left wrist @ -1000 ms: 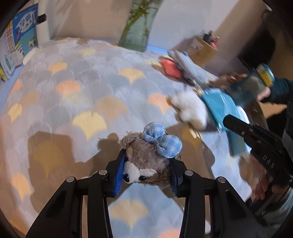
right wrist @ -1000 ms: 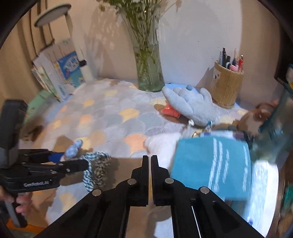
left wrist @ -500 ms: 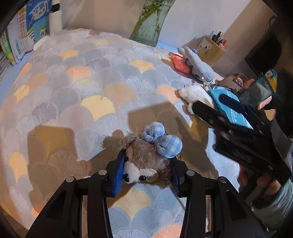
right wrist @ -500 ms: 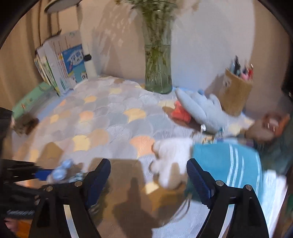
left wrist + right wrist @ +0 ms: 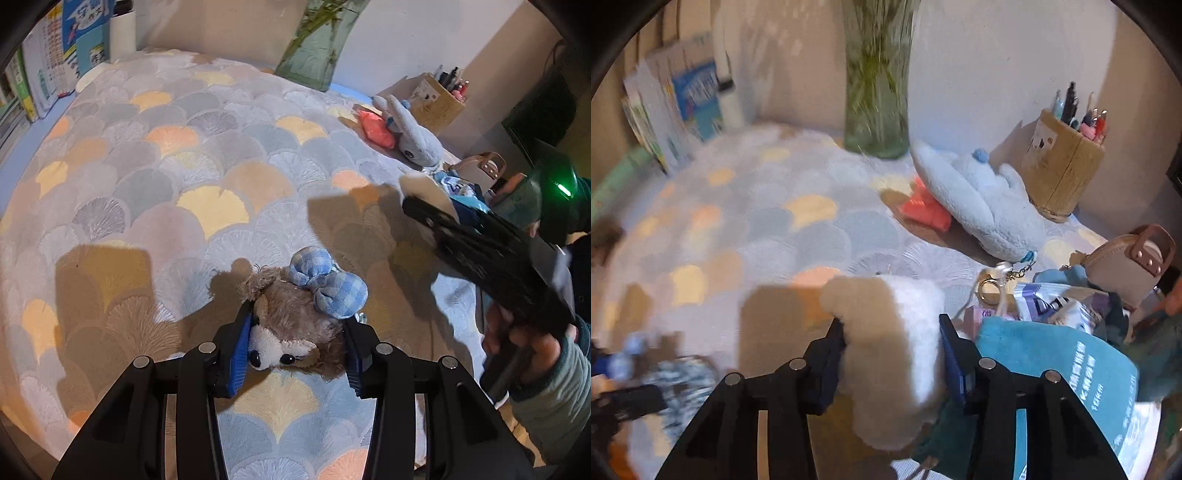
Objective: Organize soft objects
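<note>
Readable writing is scarce: the blue book cover [image 5: 79,33] at the upper left of the left wrist view carries large Chinese characters, and the teal cloth [image 5: 1060,373] at the lower right of the right wrist view has white lettering too small and blurred to read.

The left gripper [image 5: 297,349] is clenched on the brown bear toy [image 5: 295,325], its blue pads pressing both sides of the head. The bear's face points toward the camera at bottom centre, its blue checked bow [image 5: 327,282] toward the table's middle, so its long axis runs up the frame.

The right gripper [image 5: 892,345] has just been closing, and the white plush toy [image 5: 890,354] sits between its jaws with both pads against its sides. The toy runs lengthwise from bottom centre up the frame, its upper end over the cloth.

The table is covered by a tablecloth [image 5: 207,184] of grey, yellow and orange fan shapes. Behind stand a glass vase [image 5: 877,92], a pen holder [image 5: 1063,173], and a pale blue plush [image 5: 979,199] beside a pale wall.
</note>
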`<state>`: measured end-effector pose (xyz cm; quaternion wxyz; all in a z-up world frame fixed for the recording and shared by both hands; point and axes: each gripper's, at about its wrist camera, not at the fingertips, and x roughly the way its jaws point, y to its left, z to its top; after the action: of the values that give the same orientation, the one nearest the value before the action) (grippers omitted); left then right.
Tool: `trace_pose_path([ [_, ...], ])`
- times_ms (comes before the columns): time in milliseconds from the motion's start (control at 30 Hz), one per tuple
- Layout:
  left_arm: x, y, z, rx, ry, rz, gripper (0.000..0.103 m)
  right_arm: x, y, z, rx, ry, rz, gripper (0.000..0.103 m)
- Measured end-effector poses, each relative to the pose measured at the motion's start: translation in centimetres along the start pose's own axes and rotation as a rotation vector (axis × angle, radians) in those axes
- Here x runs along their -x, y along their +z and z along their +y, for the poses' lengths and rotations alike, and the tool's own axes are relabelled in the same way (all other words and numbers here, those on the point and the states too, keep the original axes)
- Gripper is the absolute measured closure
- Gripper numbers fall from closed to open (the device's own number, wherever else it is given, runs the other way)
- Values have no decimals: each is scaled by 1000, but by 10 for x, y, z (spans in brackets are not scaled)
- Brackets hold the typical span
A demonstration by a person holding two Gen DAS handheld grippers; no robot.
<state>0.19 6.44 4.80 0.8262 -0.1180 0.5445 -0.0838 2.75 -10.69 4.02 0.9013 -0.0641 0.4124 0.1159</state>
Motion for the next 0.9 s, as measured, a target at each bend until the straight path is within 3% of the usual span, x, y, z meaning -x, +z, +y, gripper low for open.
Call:
trace_pose_path([
  [133,0,-1,-13,-86,-33,19,62,42,-23,6,-8,95,-28,56],
  [267,-3,-10,-24,-180,-34,47,62,71,-52,23,57,119,-19,56],
  [333,-7,-14,-24,-187,-13,56,55,70,-66,31,99,111,19,53],
  [367,-8,-13,-23,-175,-5,56,51,65,-73,34,108,115,59,44],
  [433,-7,-13,-18,-133,-25,50,35,61,-83,37,97,96,96,41],
  [500,0,-13,-14,-108,-50,18,25,66,-89,38,72,87,79,30],
  [567,3,-14,-15,-108,-47,3,24,72,-90,37,54,81,48,22],
  [833,-19,-17,-22,-100,-28,38,28,63,-90,43,91,95,70,21],
  [900,-21,-18,-23,-109,15,38,57,58,-91,50,125,85,78,21],
])
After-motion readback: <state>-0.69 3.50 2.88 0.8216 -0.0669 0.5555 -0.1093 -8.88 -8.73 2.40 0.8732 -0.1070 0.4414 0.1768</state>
